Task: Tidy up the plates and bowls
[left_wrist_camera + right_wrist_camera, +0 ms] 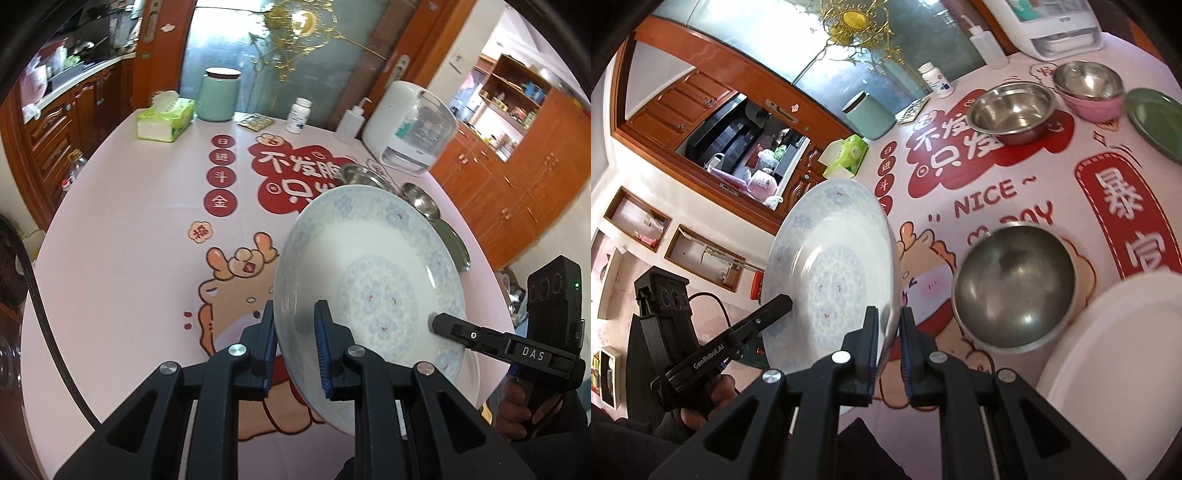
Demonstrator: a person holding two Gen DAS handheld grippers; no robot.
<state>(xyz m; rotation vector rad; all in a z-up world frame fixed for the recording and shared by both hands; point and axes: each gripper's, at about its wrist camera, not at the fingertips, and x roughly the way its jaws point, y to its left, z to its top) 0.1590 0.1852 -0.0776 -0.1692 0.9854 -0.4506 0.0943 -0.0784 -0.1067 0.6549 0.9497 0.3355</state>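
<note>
Above the pink printed desk [122,221] we are holding the blue-patterned plate [369,280] tilted off the surface, left claw [297,347] pinching its near rim and right claw [888,332] pinching the opposite rim, with a steel bowl [1014,288] sitting just beside it.
</note>
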